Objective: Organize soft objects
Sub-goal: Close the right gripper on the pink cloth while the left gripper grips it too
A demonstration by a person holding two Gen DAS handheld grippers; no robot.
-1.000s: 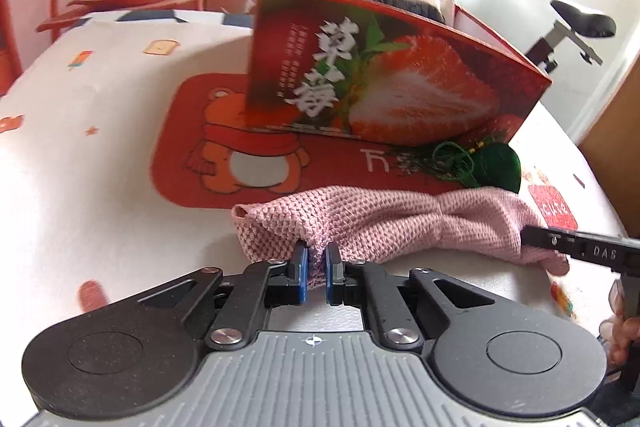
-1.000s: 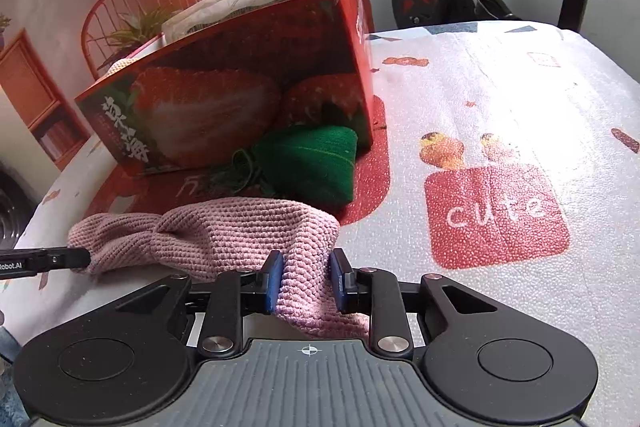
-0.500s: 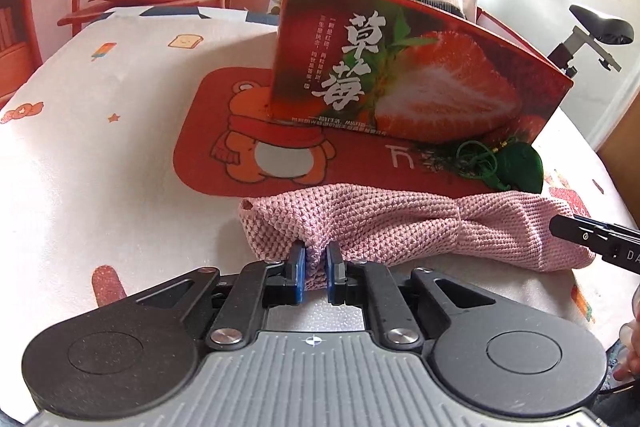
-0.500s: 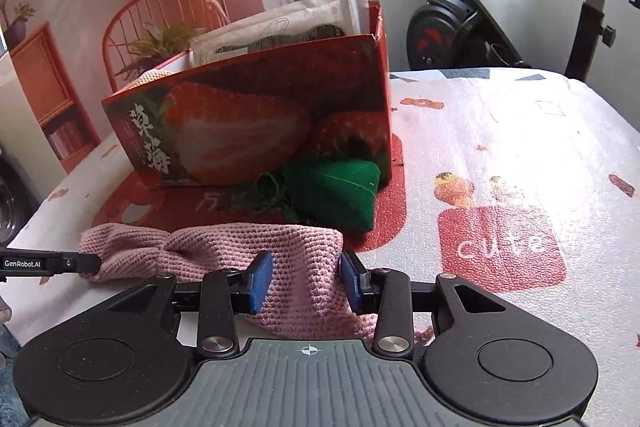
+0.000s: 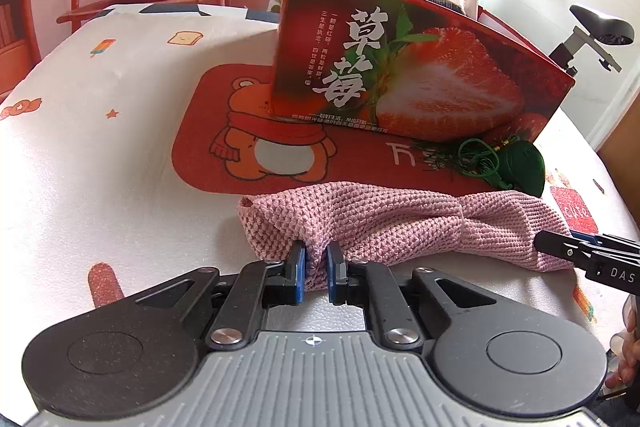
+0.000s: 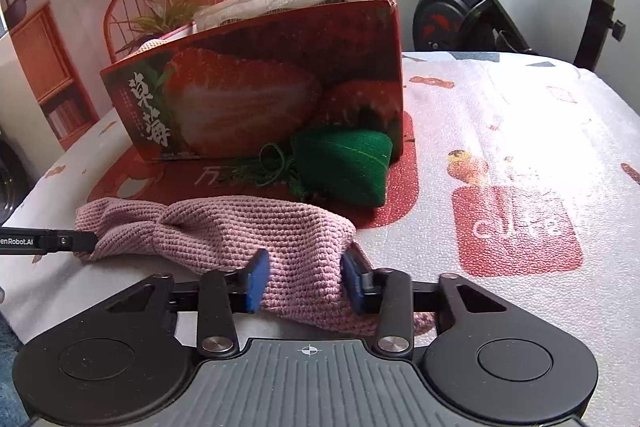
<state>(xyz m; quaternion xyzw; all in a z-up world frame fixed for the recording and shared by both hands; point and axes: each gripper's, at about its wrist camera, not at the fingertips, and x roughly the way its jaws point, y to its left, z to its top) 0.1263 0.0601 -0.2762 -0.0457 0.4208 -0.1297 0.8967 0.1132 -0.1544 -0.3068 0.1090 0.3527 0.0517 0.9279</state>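
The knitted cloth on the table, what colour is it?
Dusty pink knitted cloth, clearest in the left wrist view.

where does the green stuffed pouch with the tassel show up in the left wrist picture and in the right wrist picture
Left wrist view: the green pouch lies right of centre, at the right end of the strawberry box, just behind the pink knitted cloth.
Right wrist view: the pouch sits near centre, against the box's right corner.
Shared landmark: the strawberry box.

Right gripper (image 6: 306,277) jaws, pinched tight on the pink knitted cloth (image 6: 256,231) a second ago, have spread wider, then been closing slightly again; more cloth now sits between them.
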